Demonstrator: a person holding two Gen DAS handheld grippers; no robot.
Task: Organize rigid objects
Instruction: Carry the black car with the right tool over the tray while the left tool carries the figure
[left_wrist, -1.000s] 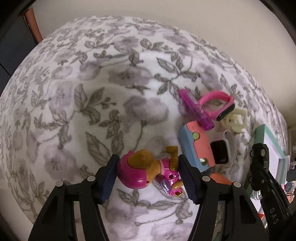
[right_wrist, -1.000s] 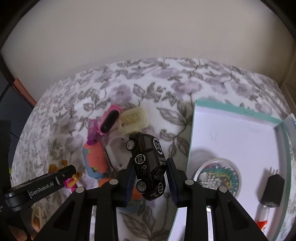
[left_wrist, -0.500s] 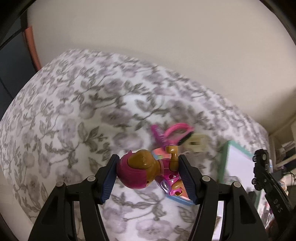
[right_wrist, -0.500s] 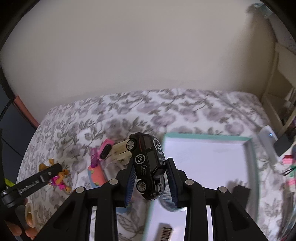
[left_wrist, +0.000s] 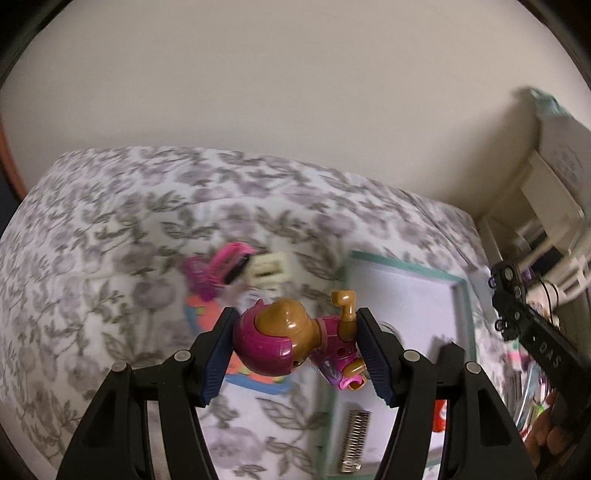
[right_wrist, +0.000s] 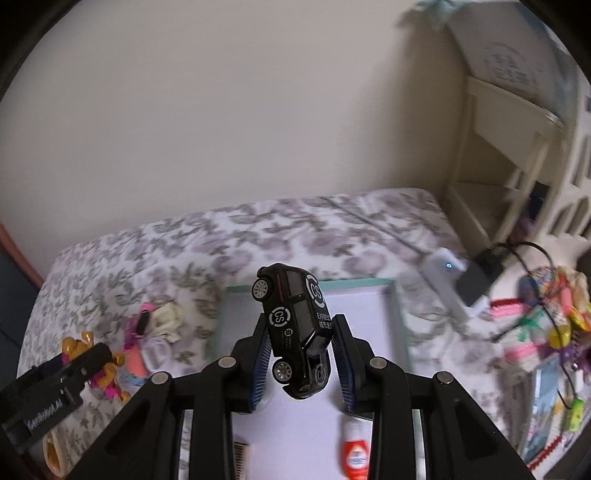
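My left gripper (left_wrist: 295, 350) is shut on a pink and brown toy dog figure (left_wrist: 291, 339), held in the air above the left edge of a teal-rimmed white tray (left_wrist: 406, 266). My right gripper (right_wrist: 299, 362) is shut on a black toy car (right_wrist: 295, 328), held above the same tray (right_wrist: 395, 310). The left gripper with the figure also shows at the lower left of the right wrist view (right_wrist: 88, 365). The right gripper with the car shows at the right of the left wrist view (left_wrist: 513, 310).
A pile of toys lies on the floral bedspread (left_wrist: 110, 229): a pink watch (left_wrist: 229, 266), a cream piece (left_wrist: 269, 271), a blue and orange toy (left_wrist: 207, 317). The tray holds a small red bottle (right_wrist: 354, 450). A white shelf (right_wrist: 517, 147) and clutter (right_wrist: 546, 325) stand to the right.
Both grippers have lifted with their toys and swung right toward the tray. The toy pile has dropped back and to the left in both views.
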